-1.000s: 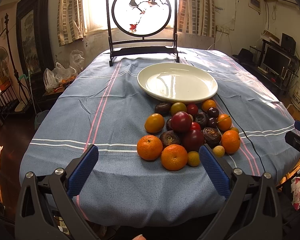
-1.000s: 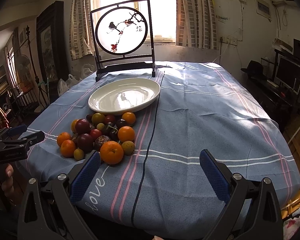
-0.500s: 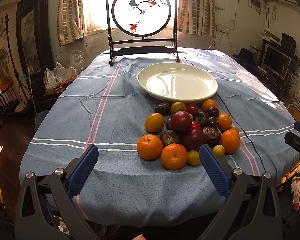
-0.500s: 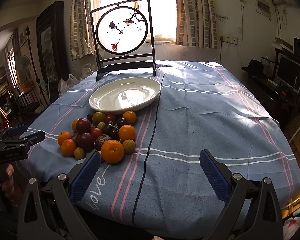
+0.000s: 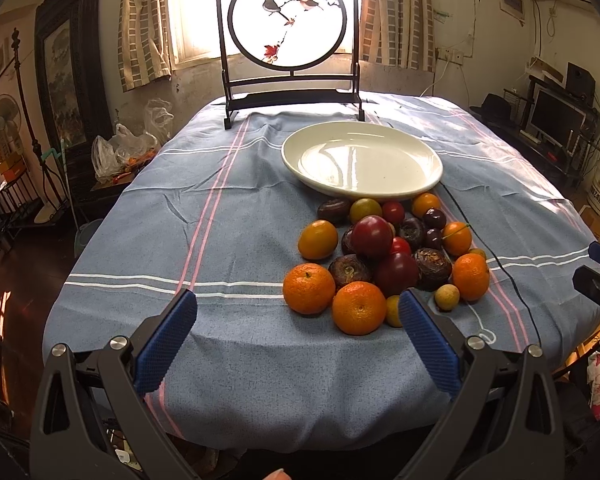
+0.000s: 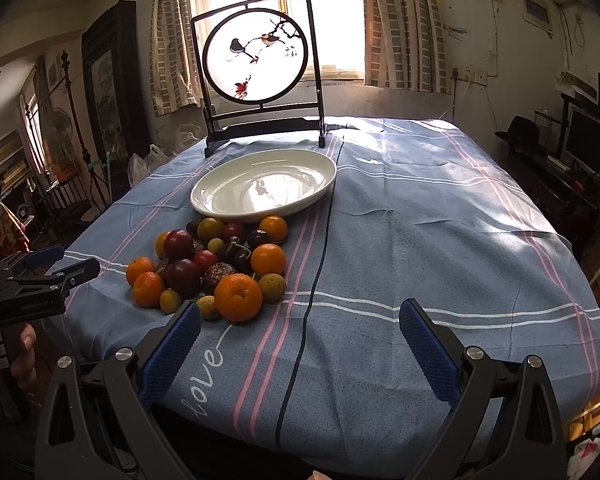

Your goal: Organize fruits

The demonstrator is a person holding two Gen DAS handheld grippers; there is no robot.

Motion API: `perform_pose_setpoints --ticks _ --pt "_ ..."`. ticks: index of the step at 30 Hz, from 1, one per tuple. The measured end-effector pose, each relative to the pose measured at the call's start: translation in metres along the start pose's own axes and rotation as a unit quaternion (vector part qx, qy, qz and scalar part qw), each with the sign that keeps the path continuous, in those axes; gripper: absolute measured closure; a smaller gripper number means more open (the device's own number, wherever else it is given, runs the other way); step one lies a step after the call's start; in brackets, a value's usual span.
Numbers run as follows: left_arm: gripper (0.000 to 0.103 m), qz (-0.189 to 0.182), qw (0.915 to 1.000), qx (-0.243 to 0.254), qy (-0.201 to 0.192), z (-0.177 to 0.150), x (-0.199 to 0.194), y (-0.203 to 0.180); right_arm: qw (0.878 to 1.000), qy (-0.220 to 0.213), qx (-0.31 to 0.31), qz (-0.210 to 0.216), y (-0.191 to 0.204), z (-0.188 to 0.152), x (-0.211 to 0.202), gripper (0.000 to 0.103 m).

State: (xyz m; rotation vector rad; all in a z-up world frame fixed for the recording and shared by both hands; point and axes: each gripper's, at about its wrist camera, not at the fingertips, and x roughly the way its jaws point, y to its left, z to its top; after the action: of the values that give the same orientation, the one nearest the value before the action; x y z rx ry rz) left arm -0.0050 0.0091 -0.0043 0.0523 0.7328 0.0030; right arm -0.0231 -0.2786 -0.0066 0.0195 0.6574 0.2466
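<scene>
A heap of fruits (image 5: 384, 256) lies on the blue tablecloth: oranges, red and dark plums, small yellow fruits. It also shows in the right wrist view (image 6: 216, 264). Just behind it is an empty white plate (image 5: 362, 158), also in the right wrist view (image 6: 264, 188). My left gripper (image 5: 298, 312) is open and empty at the table's near edge, left of the heap. My right gripper (image 6: 300, 320) is open and empty at the near edge, right of the heap.
A round bird-painting screen on a dark stand (image 5: 288, 24) is at the table's far edge. A black cable (image 6: 320, 240) runs down the cloth right of the fruits. Furniture and a monitor (image 5: 556, 116) stand to the right, bags (image 5: 120, 148) to the left.
Both grippers have eased slightly forward toward the table; the fruits and plate have not moved.
</scene>
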Motion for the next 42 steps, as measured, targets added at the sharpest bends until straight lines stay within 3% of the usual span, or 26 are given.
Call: perform_pose_setpoints --ticks 3,7,12,20,22,24,32,36,38,42 --pt "0.004 0.011 0.9997 -0.007 0.020 -0.010 0.010 0.013 0.998 0.016 -0.029 0.051 0.012 -0.003 0.012 0.004" --pt "0.004 0.016 0.9989 -0.017 0.041 -0.019 0.023 0.029 0.995 0.047 -0.061 0.066 0.030 -0.003 0.038 0.034" --pt "0.004 0.014 0.9989 -0.003 0.046 -0.022 0.033 0.027 0.992 0.058 -0.090 0.061 0.048 0.000 0.066 0.044" --pt "0.004 0.009 0.9979 -0.001 0.065 -0.022 0.051 0.025 0.991 0.092 -0.080 0.061 0.053 0.002 0.101 0.047" --pt "0.004 0.007 0.9977 -0.003 0.067 -0.021 0.055 0.027 0.992 0.085 -0.076 0.062 0.054 0.003 0.103 0.048" --pt "0.004 0.003 0.9975 -0.002 0.070 -0.020 0.057 0.025 0.992 0.077 -0.076 0.057 0.054 0.004 0.105 0.059" --pt "0.004 -0.025 0.9973 0.048 0.050 -0.012 0.060 -0.004 0.995 0.057 -0.060 0.063 0.040 0.003 0.081 0.060" --pt "0.004 -0.062 0.9952 0.015 0.074 0.000 0.073 0.015 0.995 0.056 -0.050 0.070 0.031 0.006 0.071 0.060" --pt "0.004 -0.042 0.9967 0.019 0.067 0.002 0.071 0.025 0.995 0.057 -0.049 0.072 0.029 0.004 0.067 0.060" --pt "0.004 -0.041 0.9964 0.029 0.069 0.000 0.072 0.039 0.994 0.063 -0.048 0.078 0.029 0.002 0.065 0.060"
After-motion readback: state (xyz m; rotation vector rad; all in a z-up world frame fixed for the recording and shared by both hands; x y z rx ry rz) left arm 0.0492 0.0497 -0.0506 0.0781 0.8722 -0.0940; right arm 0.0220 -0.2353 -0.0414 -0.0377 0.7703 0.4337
